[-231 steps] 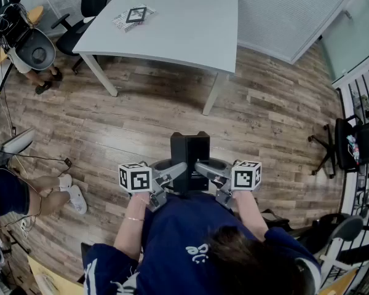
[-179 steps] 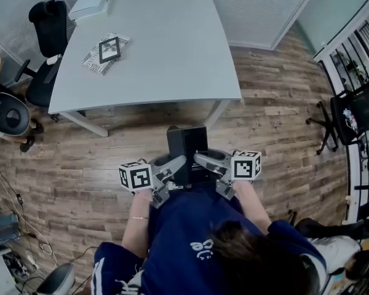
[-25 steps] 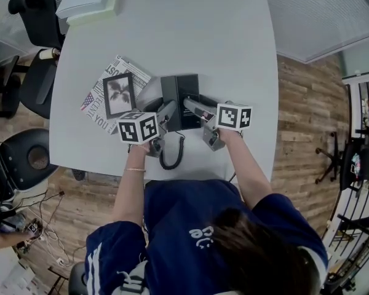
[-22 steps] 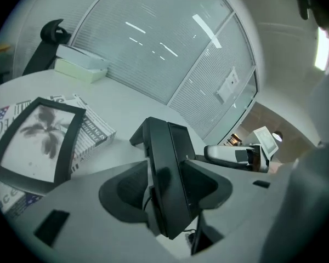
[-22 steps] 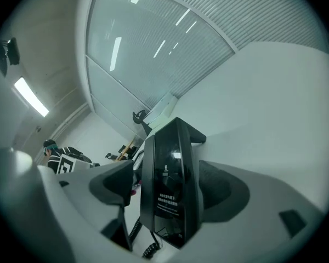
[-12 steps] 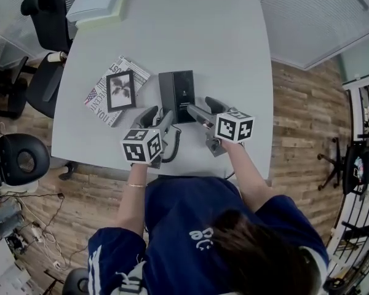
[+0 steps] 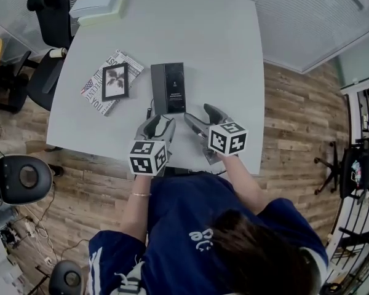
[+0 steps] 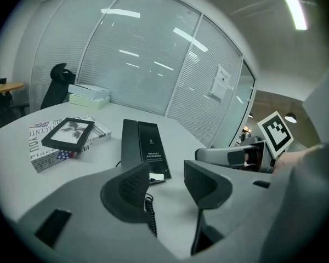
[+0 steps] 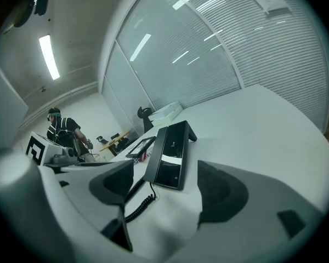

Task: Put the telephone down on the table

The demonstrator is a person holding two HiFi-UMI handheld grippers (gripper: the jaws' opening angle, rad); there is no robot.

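Wood plank floor [image 7: 295, 121]; blind-covered glass walls [image 7: 307, 17]; black office chair [image 7: 47, 3].

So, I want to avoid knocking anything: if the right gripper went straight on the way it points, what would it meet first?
Most likely the near end of the telephone, lying on the table straight ahead of the open right gripper. Its coiled cord runs just left of that line.
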